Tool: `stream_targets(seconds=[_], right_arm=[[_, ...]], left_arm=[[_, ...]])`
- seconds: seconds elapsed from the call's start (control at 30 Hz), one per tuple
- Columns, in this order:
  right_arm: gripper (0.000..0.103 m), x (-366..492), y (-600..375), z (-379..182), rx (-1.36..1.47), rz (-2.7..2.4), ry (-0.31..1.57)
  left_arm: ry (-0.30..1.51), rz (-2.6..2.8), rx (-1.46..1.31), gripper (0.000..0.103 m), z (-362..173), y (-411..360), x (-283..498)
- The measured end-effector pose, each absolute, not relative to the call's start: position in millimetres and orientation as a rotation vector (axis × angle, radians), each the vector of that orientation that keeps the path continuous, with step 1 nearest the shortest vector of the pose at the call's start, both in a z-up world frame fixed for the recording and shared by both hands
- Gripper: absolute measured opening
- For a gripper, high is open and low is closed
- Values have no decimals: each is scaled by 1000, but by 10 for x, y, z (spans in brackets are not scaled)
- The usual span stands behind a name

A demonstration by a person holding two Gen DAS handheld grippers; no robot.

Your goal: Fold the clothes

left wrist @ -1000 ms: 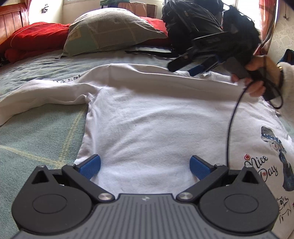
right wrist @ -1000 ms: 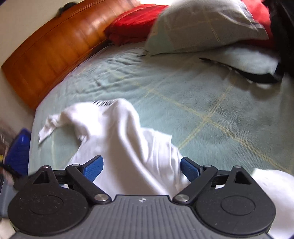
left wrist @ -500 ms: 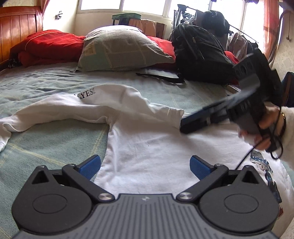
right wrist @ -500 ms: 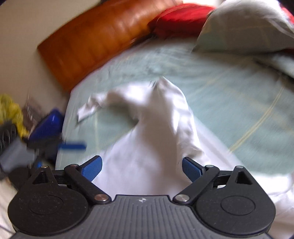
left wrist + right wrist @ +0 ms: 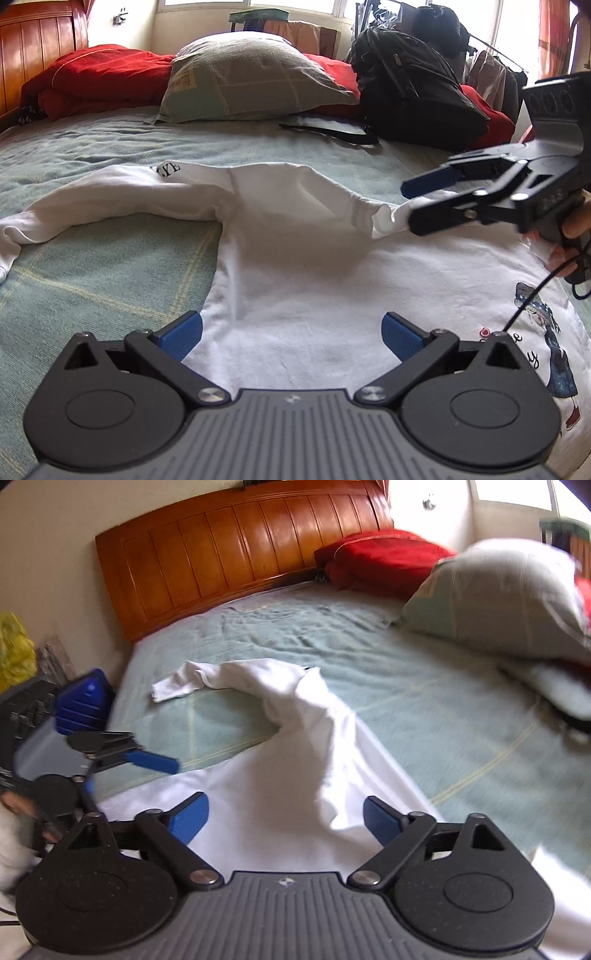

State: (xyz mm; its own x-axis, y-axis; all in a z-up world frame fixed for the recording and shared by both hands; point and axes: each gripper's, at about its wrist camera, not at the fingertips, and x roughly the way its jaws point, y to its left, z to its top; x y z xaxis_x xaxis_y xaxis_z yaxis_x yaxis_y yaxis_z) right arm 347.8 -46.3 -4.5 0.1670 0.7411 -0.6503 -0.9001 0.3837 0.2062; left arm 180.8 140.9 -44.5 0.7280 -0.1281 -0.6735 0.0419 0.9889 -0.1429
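A white long-sleeve shirt [image 5: 303,266] lies spread on the green bedsheet [image 5: 92,288], with a cartoon print [image 5: 535,332] at its right edge. One sleeve [image 5: 92,199] stretches out to the left. The other sleeve [image 5: 332,195] is folded over the body, and its cuff [image 5: 388,218] ends at my right gripper [image 5: 410,206]. In the right wrist view that gripper [image 5: 286,818] is open, with white cloth lying between its fingers. My left gripper [image 5: 291,332] hovers open over the shirt's lower body, holding nothing. The right wrist view also shows the left gripper [image 5: 122,773] at the left.
A grey-green pillow [image 5: 251,77], a red blanket [image 5: 96,81] and a black backpack [image 5: 413,85] sit at the far side of the bed. A wooden headboard [image 5: 240,554] closes one end. A blue object [image 5: 85,701] and a yellow bag [image 5: 14,653] are beside the bed.
The right gripper has swung from the shirt's far edge across the body toward the right, and the sleeve has come over with it. The left gripper has drawn back a little.
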Motion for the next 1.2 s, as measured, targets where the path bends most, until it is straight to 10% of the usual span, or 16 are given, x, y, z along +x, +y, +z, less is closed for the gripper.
stream_targets(seconds=[0.3,0.37,1.2], right_arm=[[45,3452,-30,-282,-493,1086,651],[8,3459,21,-335,-550,1031,632],[7,5086,283,-486,-521,697,705]], left_arm=[[759,-100,-117,102,-458,1403,1761],[756,-107,-112,102,-449,1387,1764],[753,-115,-91,102,-434,1383,1791]])
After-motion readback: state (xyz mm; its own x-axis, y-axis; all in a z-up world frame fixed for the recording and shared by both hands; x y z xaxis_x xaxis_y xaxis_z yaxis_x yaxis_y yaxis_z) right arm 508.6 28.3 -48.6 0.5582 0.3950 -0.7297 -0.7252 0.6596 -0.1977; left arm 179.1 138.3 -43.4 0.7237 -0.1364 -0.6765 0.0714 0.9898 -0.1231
